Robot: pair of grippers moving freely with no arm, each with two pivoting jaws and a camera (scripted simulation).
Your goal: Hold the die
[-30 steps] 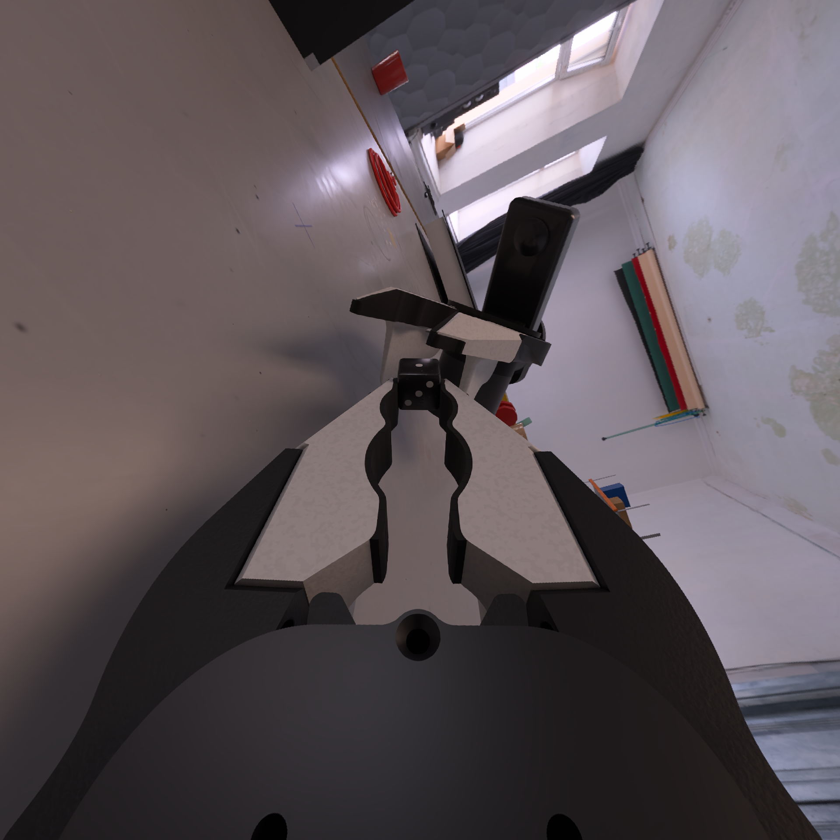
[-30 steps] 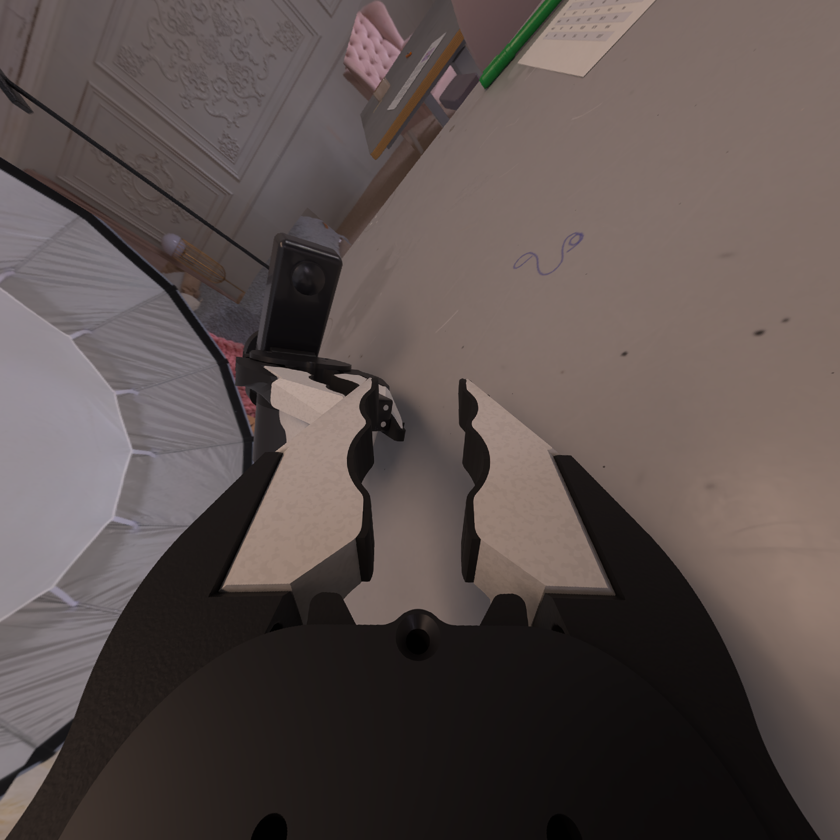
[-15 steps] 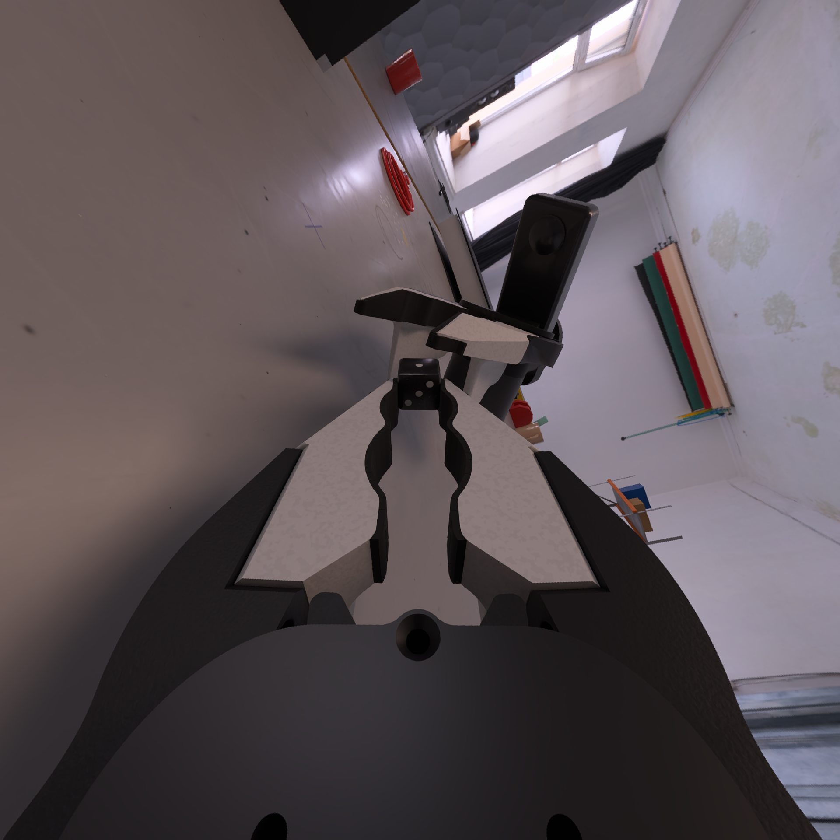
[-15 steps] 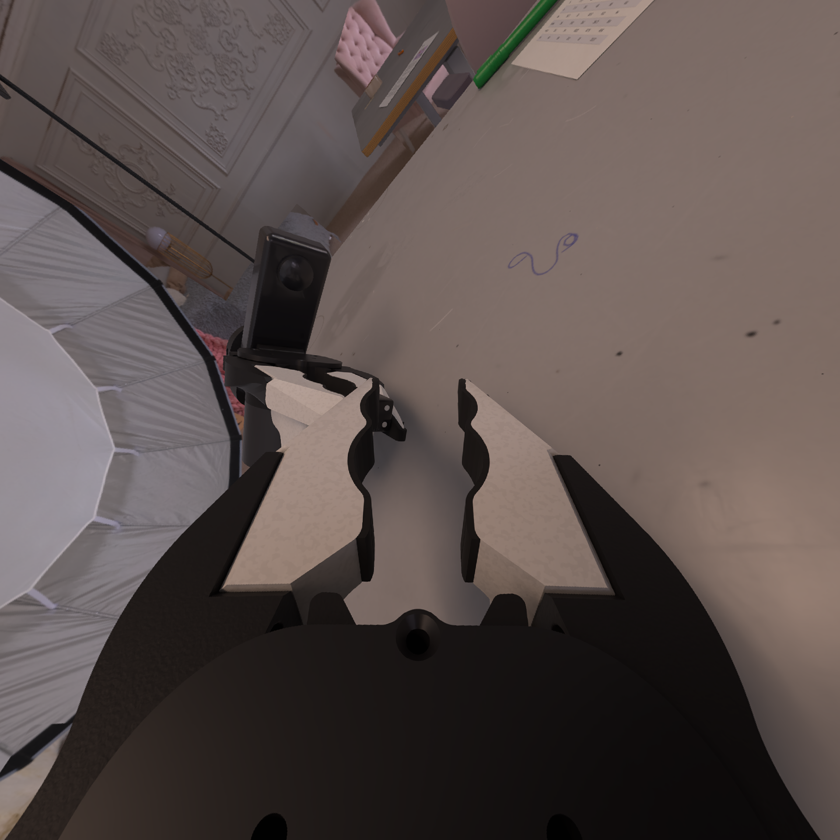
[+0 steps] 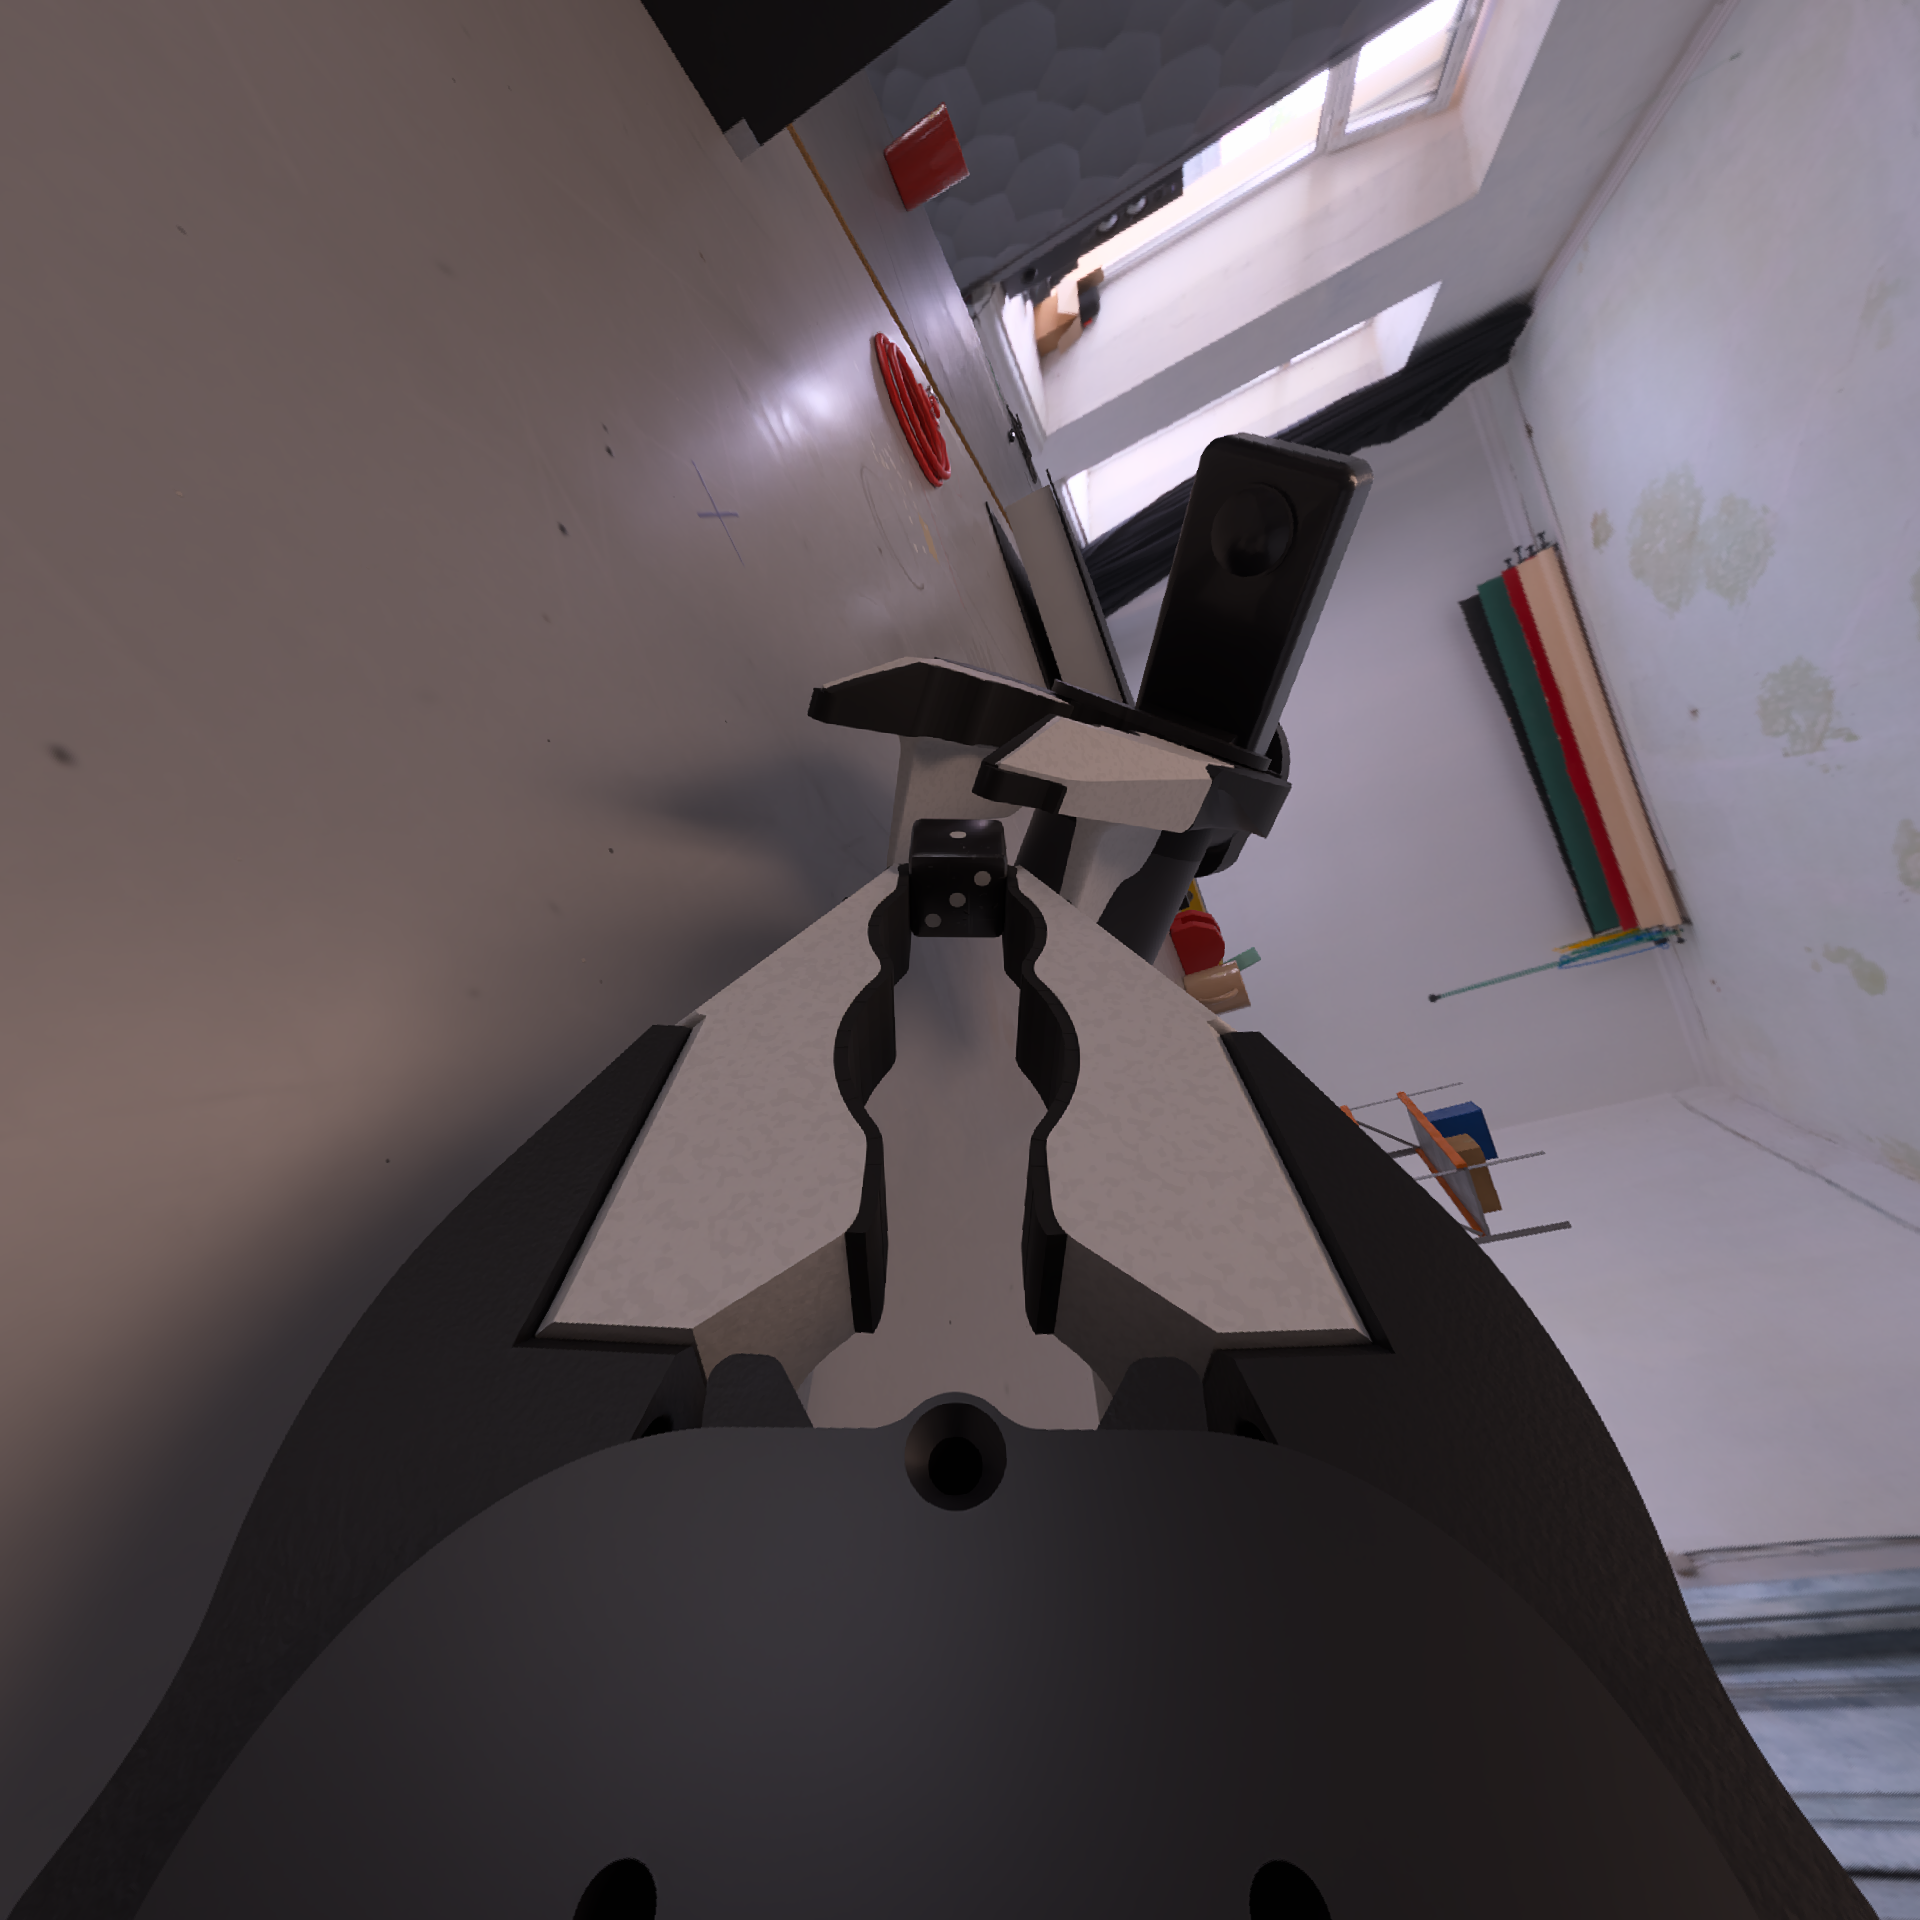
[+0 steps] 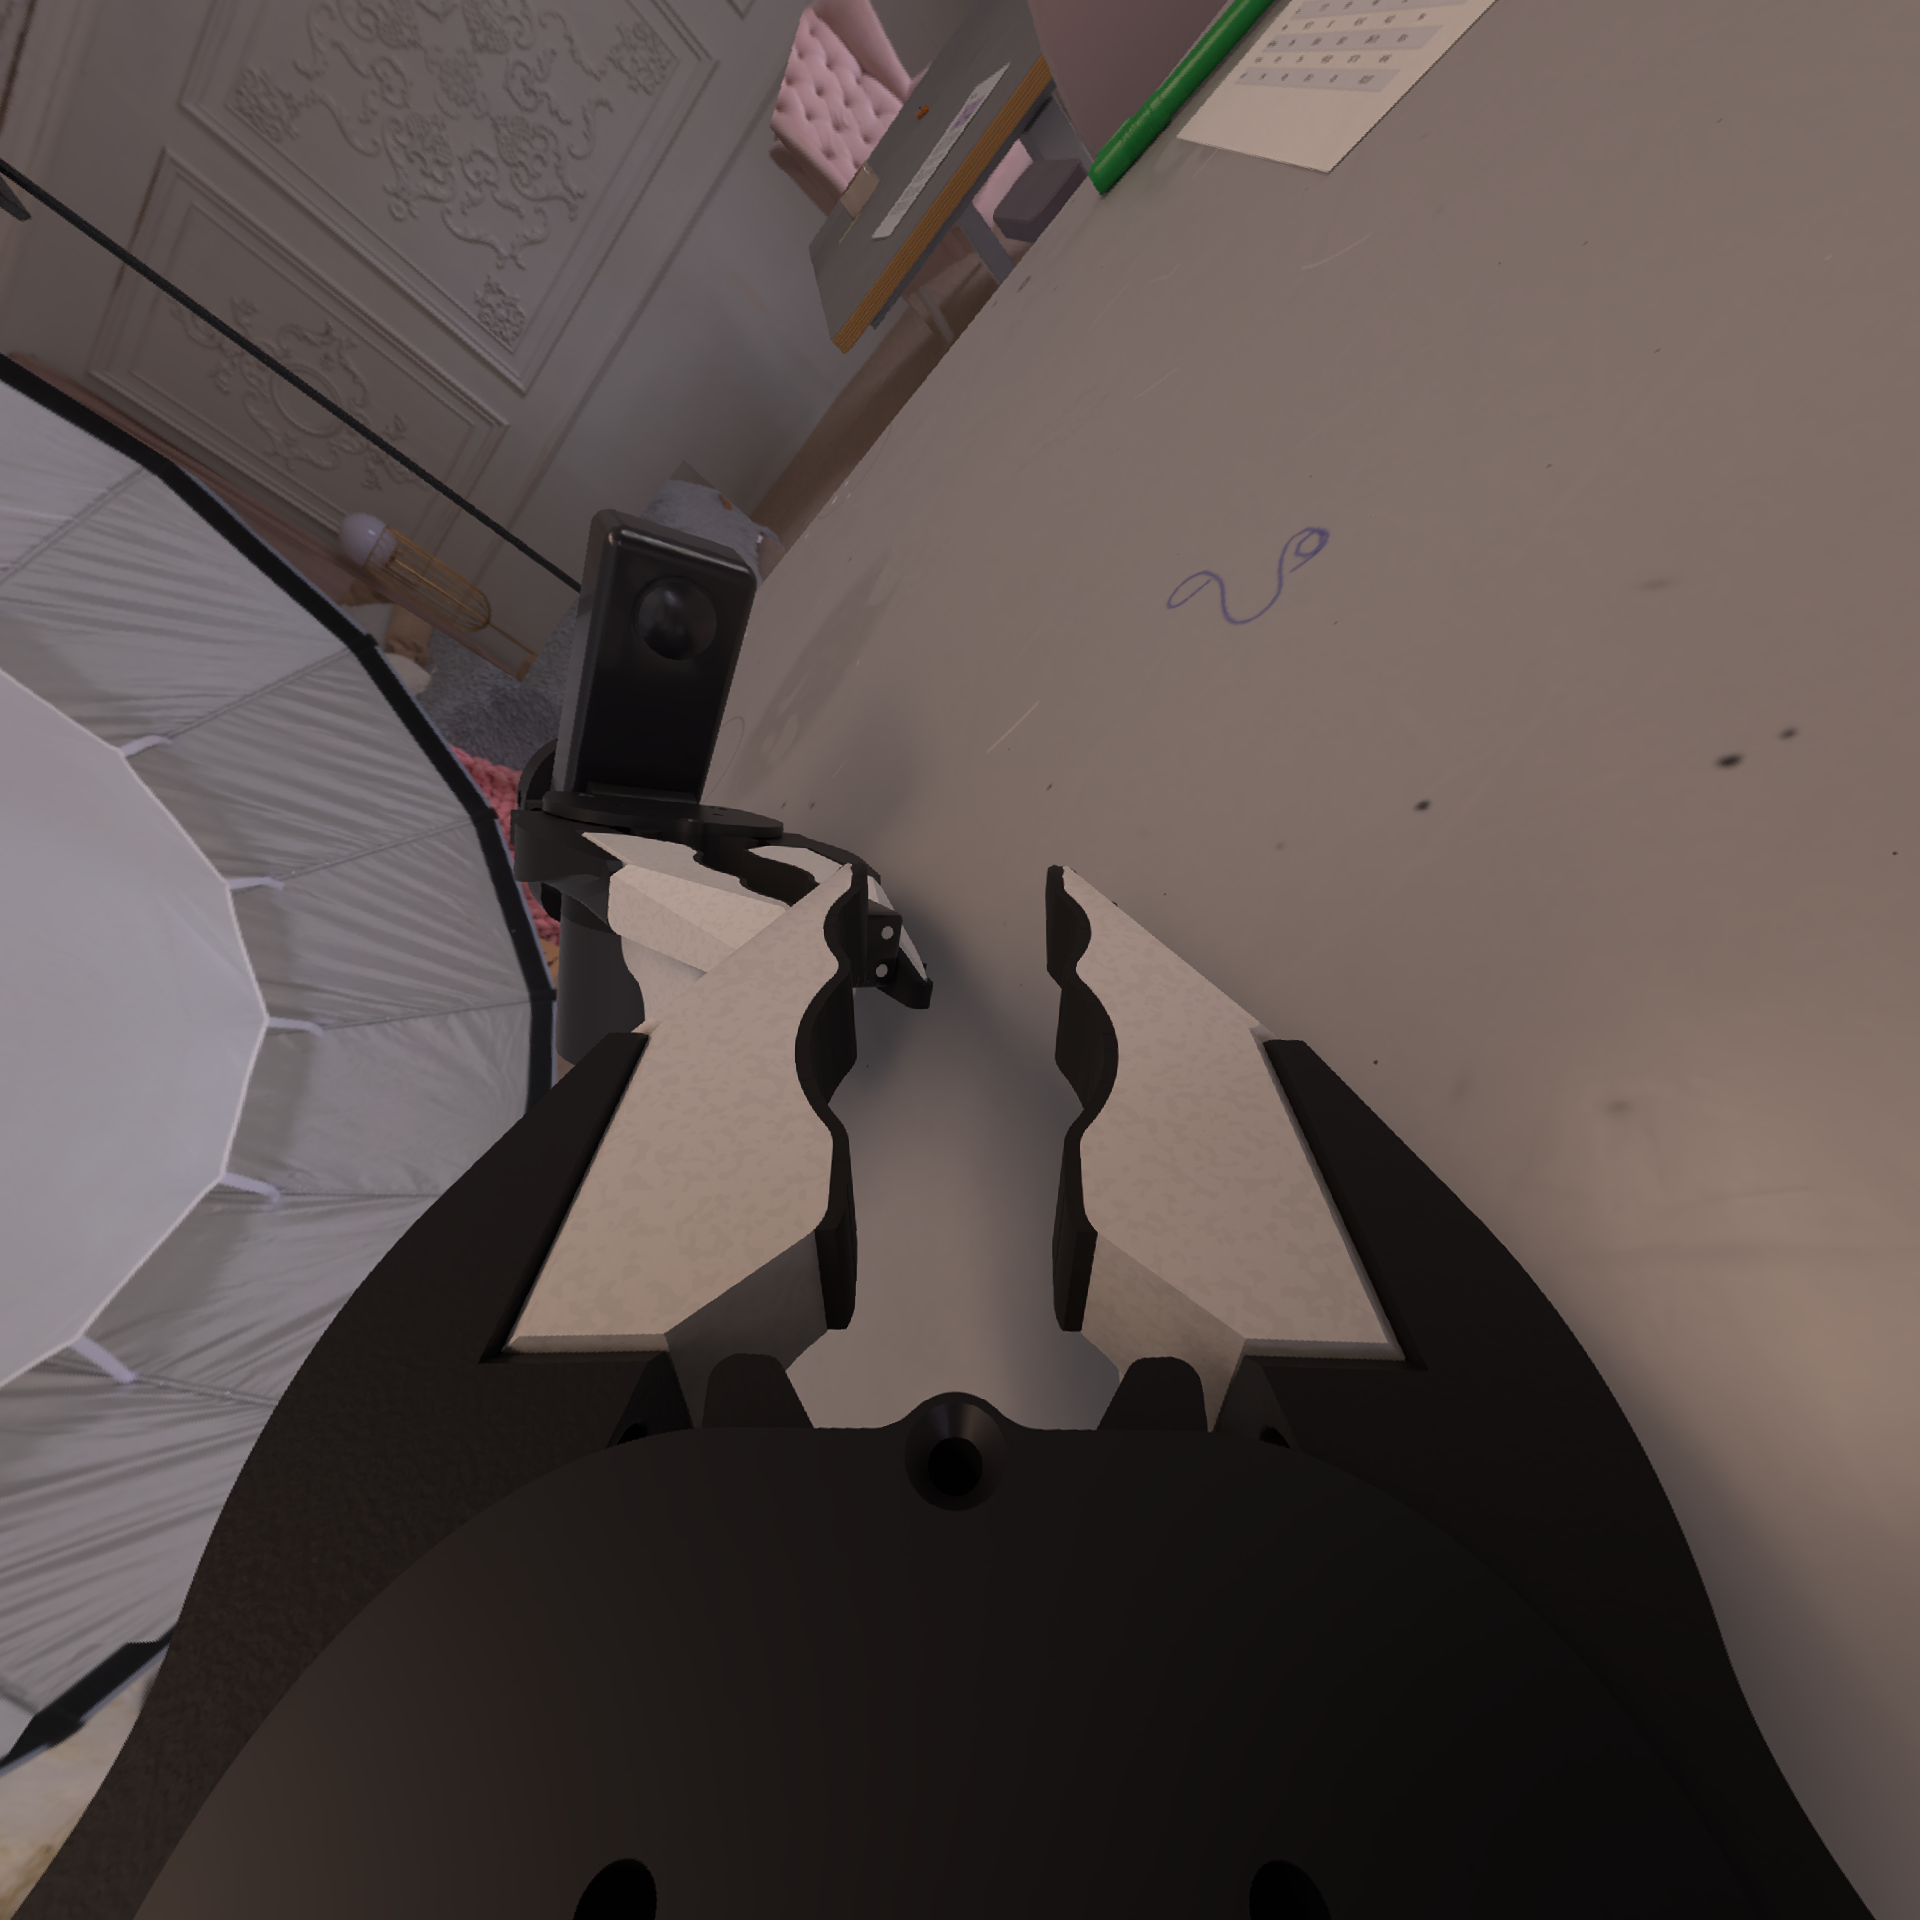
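Black die (image 5: pixel 958 896) stays clamped at left gripper (image 5: pixel 956 914) tips, frame centre; background drifts slightly. Right gripper (image 6: pixel 951 914) stays apart, empty. Hold judged secure.

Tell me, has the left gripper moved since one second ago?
Yes. The left gripper holds the die, and the red coil on the table has slid rightward in its view.

Grey counter (image 5: pixel 364 623) bears a red coiled ring (image 5: pixel 912 421), a red block (image 5: pixel 925 156), a green stick (image 6: pixel 1174 99) beside a printed paper sheet (image 6: pixel 1340 62), and a blue pen squiggle (image 6: pixel 1247 582). White umbrella diffuser (image 6: pixel 156 987) off the counter edge. Rolled coloured sheets (image 5: pixel 1569 748) on the far wall.
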